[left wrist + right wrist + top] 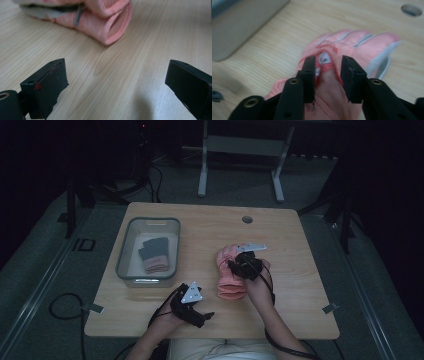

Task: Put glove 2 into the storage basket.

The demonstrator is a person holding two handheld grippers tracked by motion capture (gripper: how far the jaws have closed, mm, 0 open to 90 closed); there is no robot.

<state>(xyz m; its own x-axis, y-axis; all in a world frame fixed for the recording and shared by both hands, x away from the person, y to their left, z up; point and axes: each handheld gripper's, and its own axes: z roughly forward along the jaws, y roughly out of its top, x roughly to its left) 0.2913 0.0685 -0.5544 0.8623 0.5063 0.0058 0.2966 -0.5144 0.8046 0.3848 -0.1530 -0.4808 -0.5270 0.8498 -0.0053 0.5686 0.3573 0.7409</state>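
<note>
A: The high view is dim; the room beyond the table [210, 222] sinks into black.

B: Both gripper views are brighter, soft light. The glove [352, 47] blurs at its fingertips; the left gripper's jaws look unsharp.

pink glove [352, 52]: fingertips are smeared w/ motion blur in the right gripper view, and its cuff end is covered by the right gripper [328, 72] bc the jaws sit over a raised fold. in the left gripper view the glove [100, 20] is cut off by the top edge. left gripper [117, 82] jaw on the right side runs off frame. stuff in the grey bin [124, 251] is dark + pink fabric, too small and dim to id. room behind the table [300, 245] is basically black.
</note>
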